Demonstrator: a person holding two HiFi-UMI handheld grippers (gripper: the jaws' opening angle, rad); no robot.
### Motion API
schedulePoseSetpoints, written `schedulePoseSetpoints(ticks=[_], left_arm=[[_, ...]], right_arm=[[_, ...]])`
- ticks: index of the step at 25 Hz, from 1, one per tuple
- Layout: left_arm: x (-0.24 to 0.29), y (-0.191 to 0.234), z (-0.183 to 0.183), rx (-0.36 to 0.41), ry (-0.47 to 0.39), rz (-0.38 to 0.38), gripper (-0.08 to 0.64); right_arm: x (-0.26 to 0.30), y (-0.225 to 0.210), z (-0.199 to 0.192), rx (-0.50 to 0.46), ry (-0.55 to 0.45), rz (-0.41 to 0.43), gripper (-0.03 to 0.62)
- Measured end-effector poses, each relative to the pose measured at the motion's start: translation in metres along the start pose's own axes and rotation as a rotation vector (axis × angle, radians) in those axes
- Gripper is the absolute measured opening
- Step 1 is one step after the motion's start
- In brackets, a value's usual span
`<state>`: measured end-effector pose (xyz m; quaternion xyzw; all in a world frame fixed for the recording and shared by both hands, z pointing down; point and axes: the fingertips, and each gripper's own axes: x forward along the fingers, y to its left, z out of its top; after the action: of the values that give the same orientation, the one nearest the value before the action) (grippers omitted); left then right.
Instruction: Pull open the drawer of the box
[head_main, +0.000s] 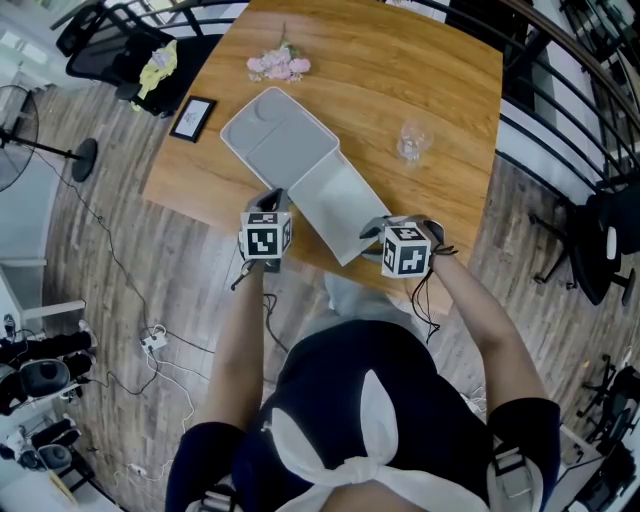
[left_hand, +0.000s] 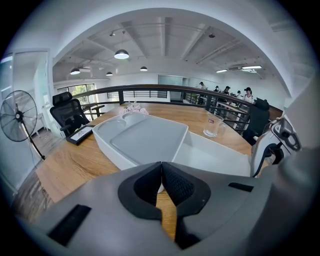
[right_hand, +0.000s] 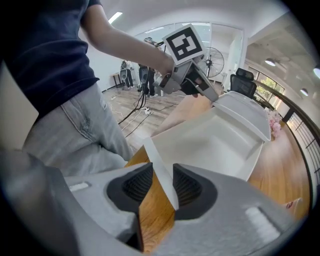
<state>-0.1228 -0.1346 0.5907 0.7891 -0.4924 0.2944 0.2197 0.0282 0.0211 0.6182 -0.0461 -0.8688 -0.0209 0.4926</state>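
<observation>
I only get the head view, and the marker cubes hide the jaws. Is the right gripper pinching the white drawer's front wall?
Observer: Not pinching. In the right gripper view, the right gripper has its jaws apart. The front wall of the white plastic drawer stands between them, with a gap on one side.
Operator: What about the left gripper?
Observer: The left gripper is shut on nothing. It points at the near corner of the white plastic box on the wooden table.
Operator: Is anyone else in the room?
Observer: Yes. The left gripper view shows people at desks beyond the railing.
</observation>
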Motion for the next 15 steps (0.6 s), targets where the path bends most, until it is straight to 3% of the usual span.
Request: schedulePoseSetpoints(ticks=[5, 15], left_arm=[[-0.01, -0.001, -0.007, -0.01, -0.003, -0.005, 0.018], [-0.049, -0.027, 0.0, -0.032, -0.093, -0.035, 0.018]], right_arm=[[-0.018, -0.012, 0.02, 0.117, -0.135, -0.052, 0.126], [-0.051, -0.03, 0.04, 0.308, -0.345, -0.267, 0.126]])
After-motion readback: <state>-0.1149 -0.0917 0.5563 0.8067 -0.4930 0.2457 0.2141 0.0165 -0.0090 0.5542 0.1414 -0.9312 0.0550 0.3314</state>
